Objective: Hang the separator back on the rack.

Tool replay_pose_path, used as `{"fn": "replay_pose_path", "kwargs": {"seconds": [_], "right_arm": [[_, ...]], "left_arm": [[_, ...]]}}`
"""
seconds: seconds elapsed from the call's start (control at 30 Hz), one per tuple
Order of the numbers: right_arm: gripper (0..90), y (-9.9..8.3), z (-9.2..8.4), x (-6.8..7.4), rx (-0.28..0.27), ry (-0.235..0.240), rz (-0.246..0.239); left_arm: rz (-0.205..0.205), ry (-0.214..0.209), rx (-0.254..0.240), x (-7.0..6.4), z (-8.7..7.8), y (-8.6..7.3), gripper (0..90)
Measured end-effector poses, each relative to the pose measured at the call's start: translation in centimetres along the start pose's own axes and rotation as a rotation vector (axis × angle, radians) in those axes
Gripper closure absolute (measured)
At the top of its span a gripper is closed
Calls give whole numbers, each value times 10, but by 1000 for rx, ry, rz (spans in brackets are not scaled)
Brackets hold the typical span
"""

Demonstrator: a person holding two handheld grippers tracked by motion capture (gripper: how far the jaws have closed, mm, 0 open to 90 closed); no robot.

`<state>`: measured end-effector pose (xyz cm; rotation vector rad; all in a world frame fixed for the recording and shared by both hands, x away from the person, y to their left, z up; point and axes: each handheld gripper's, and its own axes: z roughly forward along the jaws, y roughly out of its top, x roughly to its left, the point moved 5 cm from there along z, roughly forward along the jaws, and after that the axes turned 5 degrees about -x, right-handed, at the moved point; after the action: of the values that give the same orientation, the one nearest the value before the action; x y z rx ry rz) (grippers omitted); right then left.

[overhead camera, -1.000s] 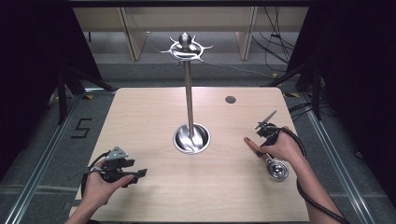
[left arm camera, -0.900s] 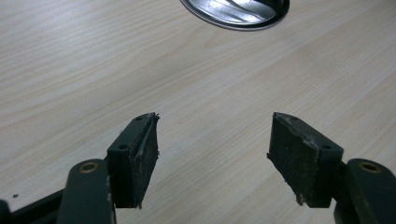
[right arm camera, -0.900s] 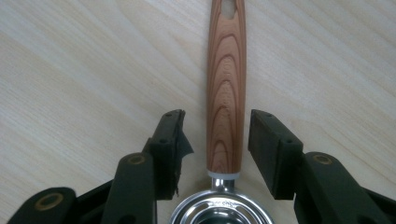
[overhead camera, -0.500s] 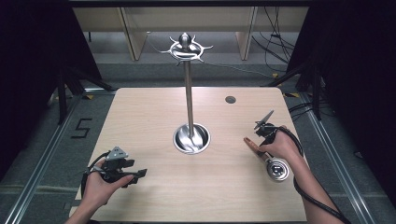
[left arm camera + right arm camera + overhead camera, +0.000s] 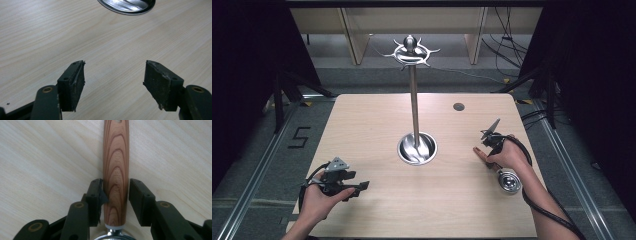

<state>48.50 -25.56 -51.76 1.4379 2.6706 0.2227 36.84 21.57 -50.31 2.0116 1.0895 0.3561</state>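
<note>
Both hands low | left gripper [image 5: 113, 83] spread, empty | right gripper [image 5: 115, 195] closing astride wooden handle [image 5: 116, 170]

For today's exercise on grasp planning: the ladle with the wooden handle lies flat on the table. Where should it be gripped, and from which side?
Grip the ladle by its straight wooden handle, just above the metal collar, coming from straight above. It lies flat, so both long sides are free for the jaws, while the round steel bowl offers no parallel faces. The right gripper already straddles that spot, its jaws closing in.
</note>
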Motion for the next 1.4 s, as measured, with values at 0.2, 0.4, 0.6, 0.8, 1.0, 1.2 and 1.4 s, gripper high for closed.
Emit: {"fn": "replay_pose_path", "kwargs": {"seconds": [0.2, 0.4, 0.6, 0.8, 1.0, 1.2, 1.4], "right_arm": [[648, 1, 5, -2, 13, 10, -52], [684, 4, 7, -7, -26, 7, -137], [686, 1, -3, -2, -43, 8, -60], [687, -6, -22, 4, -153, 10, -15], [688, -16, -40, 3, -276, 42, -56], [688, -27, -61, 6, -433, 58, -78], [689, -30, -71, 7, -585, 47, -95]], "left_arm": [[-10, 10, -2, -1, 1, 0, 322], [7, -4, 9, 0, 0, 0, 322], [-5, 1, -2, 0, 0, 0, 321], [-2, 2, -1, 0, 0, 0, 321], [-3, -1, 5, 0, 0, 0, 321], [2, -1, 11, 0, 0, -1, 321], [-13, 9, 6, -1, 0, 0, 321]]}}
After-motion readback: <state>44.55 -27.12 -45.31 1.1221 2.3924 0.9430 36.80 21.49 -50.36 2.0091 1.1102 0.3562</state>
